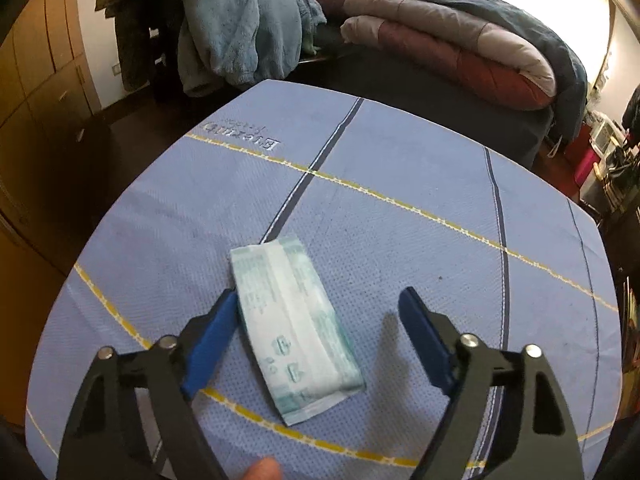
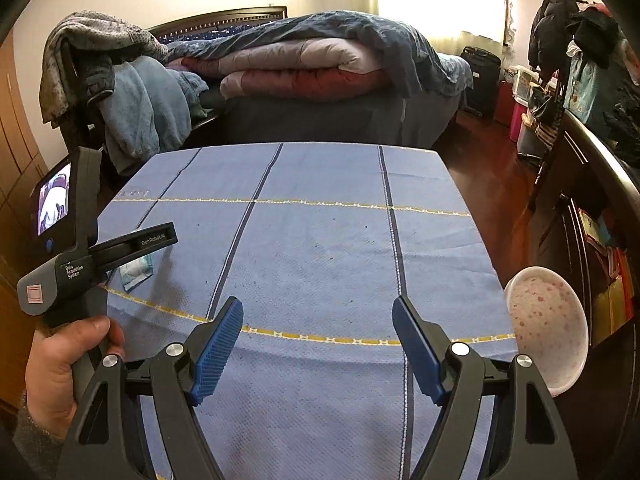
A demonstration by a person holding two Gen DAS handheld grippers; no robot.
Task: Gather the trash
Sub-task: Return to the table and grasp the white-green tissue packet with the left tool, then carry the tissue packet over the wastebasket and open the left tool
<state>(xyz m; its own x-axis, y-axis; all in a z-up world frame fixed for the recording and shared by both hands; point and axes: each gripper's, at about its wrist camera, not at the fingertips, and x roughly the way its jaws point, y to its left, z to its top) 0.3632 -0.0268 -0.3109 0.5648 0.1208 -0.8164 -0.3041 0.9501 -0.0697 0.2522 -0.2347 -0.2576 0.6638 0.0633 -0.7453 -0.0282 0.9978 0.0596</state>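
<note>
wrapper (image 1: 294, 326) mid-table | left gripper (image 1: 320, 300) apart, left finger touching | table's right edge (image 2: 472, 216) bare

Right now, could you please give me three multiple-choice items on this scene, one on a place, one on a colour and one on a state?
1. Where does the white and green packet lie?
A. On the blue tablecloth
B. In the bowl
C. On the bed

2. What colour are the gripper pads?
A. Red
B. Blue
C. Yellow

3. How does the left gripper stand?
A. Shut on the packet
B. Shut on nothing
C. Open, with the packet between its fingers

Answers:
1 A: the packet lies flat on the cloth.
2 B: both wrist views show blue pads.
3 C: the right finger is clear of the packet; whether the left pad touches its edge is unclear.
</note>
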